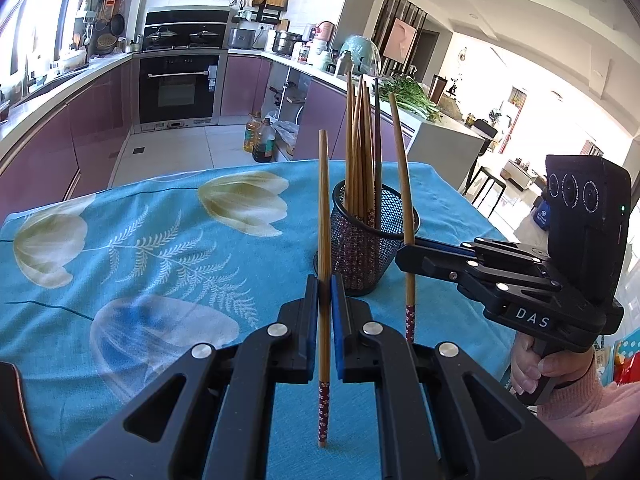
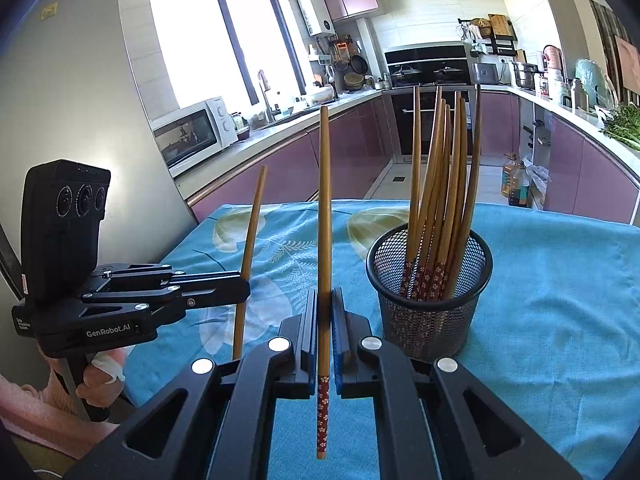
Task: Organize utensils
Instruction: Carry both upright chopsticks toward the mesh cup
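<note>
I've got one chopstick (image 1: 324, 240) upright in the left gripper (image 1: 324, 300), frame centre: jaws nearly closed, blue pads clamped on its lower shaft, patterned tip down just over the cloth (image 1: 120, 240). Right gripper (image 2: 324, 312) same deal: pinching a second chopstick (image 2: 324, 240) vertical, patterned end below the jaws. In the left view the right gripper comes in from the right edge, its stick just right of the mesh cup (image 1: 374, 240). Cup stands centre-right on the blue floral cloth, holding a bundle of chopsticks (image 2: 438, 200), patterned ends down.
</note>
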